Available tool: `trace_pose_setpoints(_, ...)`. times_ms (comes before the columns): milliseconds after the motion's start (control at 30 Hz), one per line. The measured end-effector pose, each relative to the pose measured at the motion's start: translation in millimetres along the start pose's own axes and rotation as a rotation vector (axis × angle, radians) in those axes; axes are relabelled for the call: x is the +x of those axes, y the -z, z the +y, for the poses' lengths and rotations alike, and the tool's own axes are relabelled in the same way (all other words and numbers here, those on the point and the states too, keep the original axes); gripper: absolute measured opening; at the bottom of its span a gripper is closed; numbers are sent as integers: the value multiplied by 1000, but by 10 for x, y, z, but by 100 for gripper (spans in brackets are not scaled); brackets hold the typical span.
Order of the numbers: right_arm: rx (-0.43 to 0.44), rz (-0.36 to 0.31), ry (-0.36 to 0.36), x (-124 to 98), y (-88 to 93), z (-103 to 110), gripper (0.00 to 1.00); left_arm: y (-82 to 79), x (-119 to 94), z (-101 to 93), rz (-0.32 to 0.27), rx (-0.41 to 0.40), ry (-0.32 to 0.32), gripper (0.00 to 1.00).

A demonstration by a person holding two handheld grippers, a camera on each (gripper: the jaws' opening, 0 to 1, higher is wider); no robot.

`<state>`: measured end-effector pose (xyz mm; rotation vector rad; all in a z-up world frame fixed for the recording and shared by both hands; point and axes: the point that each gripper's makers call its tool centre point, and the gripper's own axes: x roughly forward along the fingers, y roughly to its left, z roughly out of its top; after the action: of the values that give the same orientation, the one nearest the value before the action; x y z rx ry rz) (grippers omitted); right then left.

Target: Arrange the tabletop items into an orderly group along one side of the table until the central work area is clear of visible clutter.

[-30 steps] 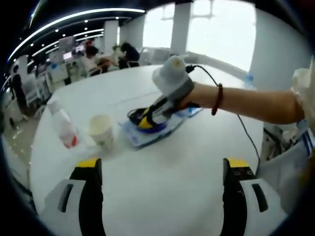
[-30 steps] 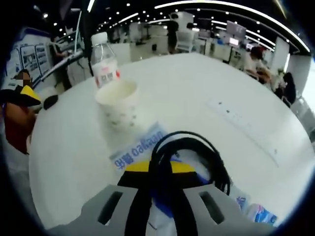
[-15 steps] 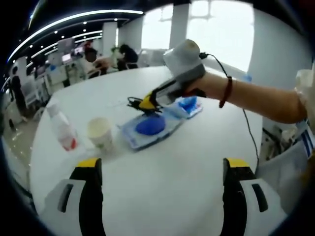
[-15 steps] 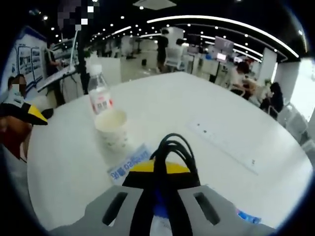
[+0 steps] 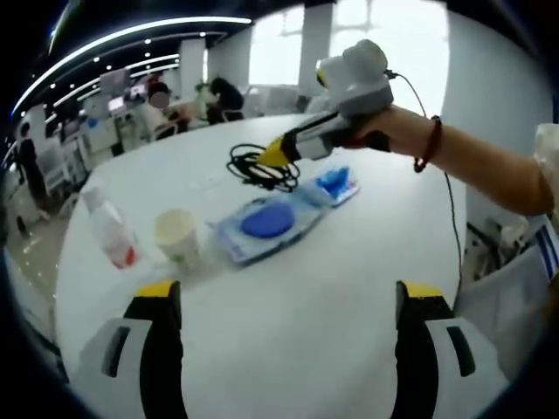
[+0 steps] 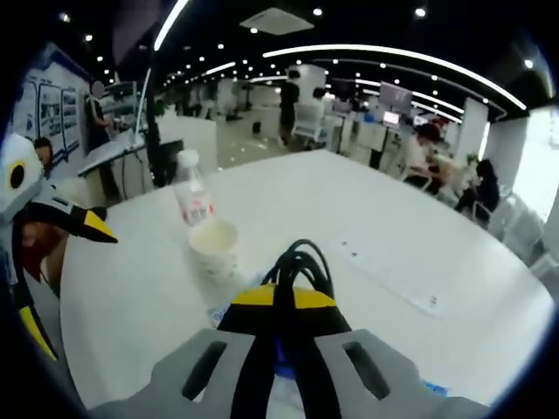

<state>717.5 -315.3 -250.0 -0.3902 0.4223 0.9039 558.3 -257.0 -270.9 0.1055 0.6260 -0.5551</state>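
Note:
My right gripper point(image 5: 272, 155) reaches in from the right in the left gripper view, shut on a coil of black cable point(image 5: 260, 168) that hangs above the white round table point(image 5: 349, 288). Under it lie a blue packet point(image 5: 266, 223) and a smaller blue packet point(image 5: 336, 183). A paper cup point(image 5: 177, 234) and a plastic bottle point(image 5: 109, 227) stand to the left. My left gripper point(image 5: 288, 297) is open low over the near table. In the right gripper view the cable point(image 6: 300, 260) loops out of the shut right gripper point(image 6: 281, 295), with the cup point(image 6: 216, 244) and bottle point(image 6: 194, 199) beyond.
A forearm with a red bracelet point(image 5: 489, 179) spans the right side. A long flat strip point(image 6: 389, 275) lies on the table's far half. My left gripper's yellow fingertip point(image 6: 92, 229) shows at the left. People sit at desks point(image 5: 188, 100) behind the table.
My right gripper has risen off the blue packet with the black cable in it and moved up and away, so the packet's blue disc now shows. The left gripper has stayed put.

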Motion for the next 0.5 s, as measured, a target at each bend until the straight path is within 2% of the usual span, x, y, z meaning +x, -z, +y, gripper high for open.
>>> trace_pose_setpoints(300,-12,-18,3,-333,-83,63,3,-4,-6,-38,-3,6,15,99)
trace_pose_setpoints(500,-9,-10,1,-571,-50,110,3,-54,-45,-20,-24,5,11,99)
